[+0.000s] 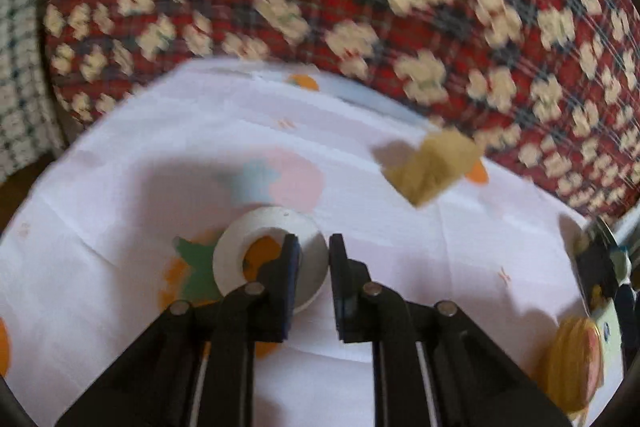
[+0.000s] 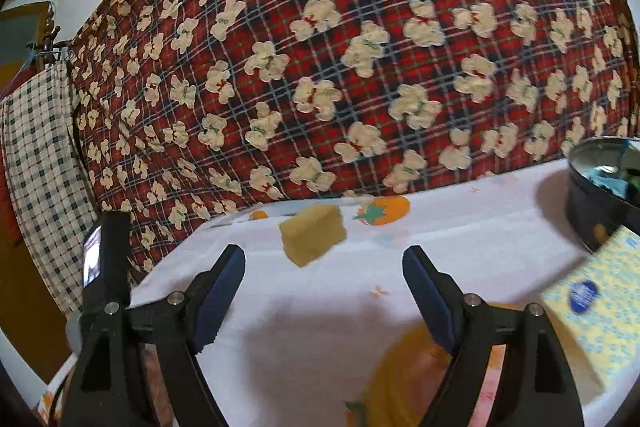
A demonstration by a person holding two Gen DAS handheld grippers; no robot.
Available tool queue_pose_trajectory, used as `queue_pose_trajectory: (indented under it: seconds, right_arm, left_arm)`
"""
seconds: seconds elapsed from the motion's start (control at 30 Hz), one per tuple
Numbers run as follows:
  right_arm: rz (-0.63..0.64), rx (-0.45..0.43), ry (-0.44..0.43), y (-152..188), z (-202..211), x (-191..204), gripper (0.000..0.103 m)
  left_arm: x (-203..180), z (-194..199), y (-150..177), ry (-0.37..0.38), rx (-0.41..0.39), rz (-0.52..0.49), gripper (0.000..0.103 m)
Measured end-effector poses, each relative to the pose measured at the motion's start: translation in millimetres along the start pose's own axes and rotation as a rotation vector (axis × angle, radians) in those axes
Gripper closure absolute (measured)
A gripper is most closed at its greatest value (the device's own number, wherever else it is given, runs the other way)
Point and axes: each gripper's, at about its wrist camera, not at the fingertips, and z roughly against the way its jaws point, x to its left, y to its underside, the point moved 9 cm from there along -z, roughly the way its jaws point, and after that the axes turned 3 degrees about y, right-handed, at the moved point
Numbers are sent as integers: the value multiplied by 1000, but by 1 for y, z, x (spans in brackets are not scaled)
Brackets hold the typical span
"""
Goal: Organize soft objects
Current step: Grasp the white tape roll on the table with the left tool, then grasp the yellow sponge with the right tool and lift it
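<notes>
My left gripper point(image 1: 314, 243) is shut on a white foam ring point(image 1: 230, 261). One finger sits in the ring's hole and the other outside its rim, low over the white printed tablecloth point(image 1: 120, 187). A yellow sponge block point(image 1: 432, 169) lies on the cloth farther back and to the right. In the right wrist view the same yellow sponge block point(image 2: 313, 239) lies just beyond my right gripper point(image 2: 324, 255), which stands open with nothing between its fingers. A round yellow soft thing point(image 2: 404, 379) lies blurred under the right gripper.
A dark metal bowl point(image 2: 600, 203) holding blue cloth stands at the right, with a yellow patterned pack point(image 2: 592, 311) in front of it. A red plaid blanket with cream bears point(image 2: 360, 47) rises behind the table. A checked cloth point(image 2: 36, 155) hangs at the left.
</notes>
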Motion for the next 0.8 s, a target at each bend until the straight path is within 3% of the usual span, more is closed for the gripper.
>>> queue_pose_trajectory:
  seconds: [0.13,0.33,0.43,0.57,0.77,0.8]
  right_arm:
    - [-1,9,17,-14,-34,20,20]
    - [7,138,103,-16,-114,35,20]
    - [-20,230,139,-7,-148,33,20]
    - [-10,314,208,5,-181,29,20]
    - [-36,444,235,27,-224,23,21]
    - [-65,460,238,31,-226,18,32]
  left_arm:
    - [11,18,-18,7,-110,46,92]
    - [23,43,-38,100,-228,105,92]
    - [29,42,-38,95,-220,121,92]
    - [43,31,-32,69,-144,156,93]
    - [44,45,-38,138,-206,179,94]
    - [44,46,-40,128,-212,170,94]
